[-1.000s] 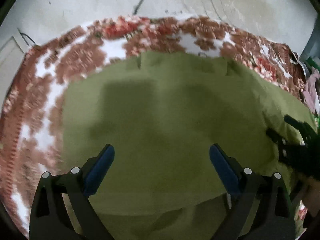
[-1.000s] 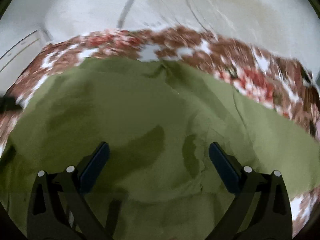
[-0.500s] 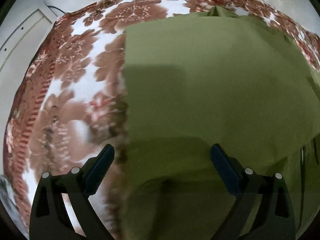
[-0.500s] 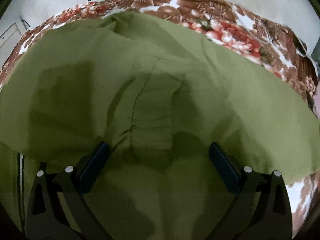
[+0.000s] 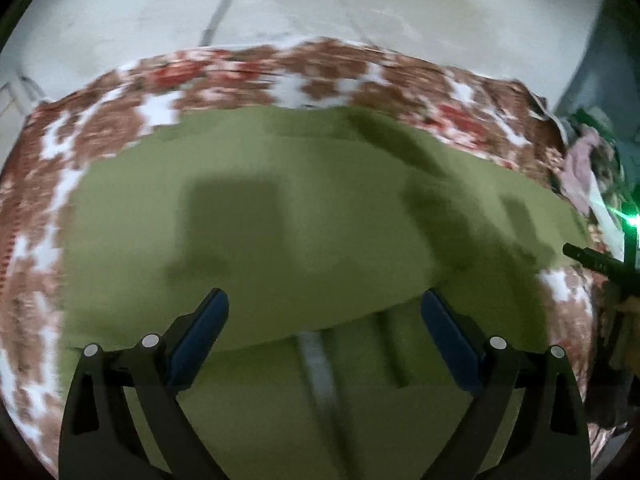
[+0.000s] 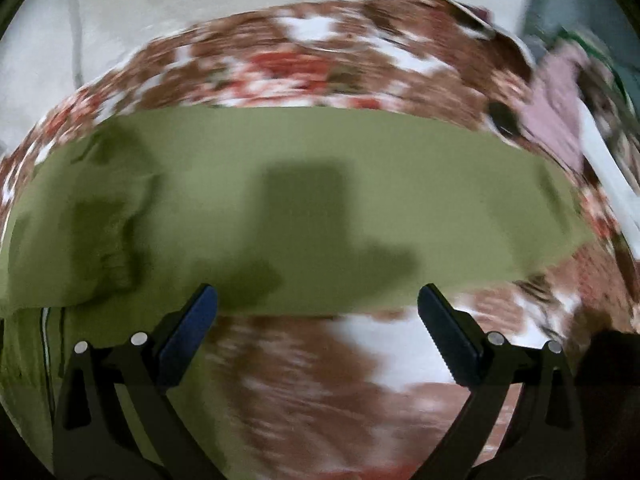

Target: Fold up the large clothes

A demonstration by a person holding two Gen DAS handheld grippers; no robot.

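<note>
Floral blanket (image 5: pixel 48 168): brown, red and white pattern, spread under everything, showing along the left, far and right edges in both views; blurred.

Green garment (image 5: pixel 304 216): large olive cloth lying flat on the floral blanket, filling the middle of the left wrist view. A folded upper layer ends in an edge just ahead of the fingertips; a lower layer with a pale stripe lies beneath it, nearer the camera. In the right wrist view the green garment (image 6: pixel 304 200) forms a wide band across the frame, rumpled at its left end, with blanket showing on the near side.

Left tongs (image 5: pixel 324 312): spread wide, nothing between the blue pads, above the fold edge.

Right tongs (image 6: pixel 318 306): spread wide, holding nothing, above the garment's near edge.

Pile of clothes (image 5: pixel 580 164): pinkish and mixed, at the far right of the blanket; detail too blurred to tell.

Wall (image 5: pixel 360 4): pale, behind the blanket.
</note>
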